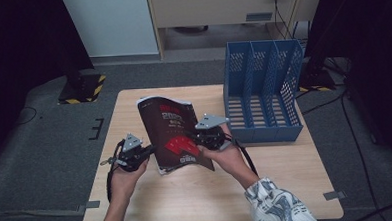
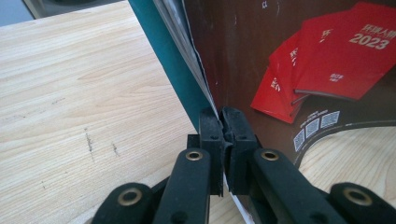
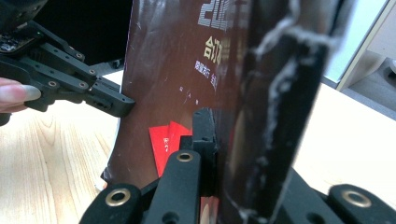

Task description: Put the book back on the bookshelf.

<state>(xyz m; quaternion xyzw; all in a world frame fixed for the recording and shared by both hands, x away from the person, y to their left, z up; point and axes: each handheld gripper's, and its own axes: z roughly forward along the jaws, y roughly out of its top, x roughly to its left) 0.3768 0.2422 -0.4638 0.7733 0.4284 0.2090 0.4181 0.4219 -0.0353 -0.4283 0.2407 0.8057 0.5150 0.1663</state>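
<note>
Black jaws of the left hand-held gripper [image 2: 224, 140] are pinched tight on the bottom edge of a thin dark brown paper book with red pictures on its cover [image 2: 289, 70]. Only a small bit of the cover and pages sits between them. That is the first worry: the grip is right at the edge, so the paper could slide out or tear if the hand pulls hard.

On the other side of the book, the right hand-held gripper [image 3: 210, 140] is also clamped on it, biting the edge nearest the blue plastic file rack with three slots [image 1: 263, 92]. One jaw is pressed on the front cover, and the other is blurry and close to the camera.

In the high view the book [image 1: 172, 131] stands tilted up from the pale wooden desk [image 1: 267, 187], with its low corner resting near the desk's middle, just left of the file rack. The left hand-held gripper [image 1: 136, 153] and the right hand-held gripper [image 1: 210, 135] hold it from both sides.

The book is soft and bends. If the two hands move apart or twist different ways, the cover could crease or rip. If one lets go too soon, the book could flop flat. The rack's slots look narrow, so a floppy book tipped toward them could catch on a divider and crumple.
</note>
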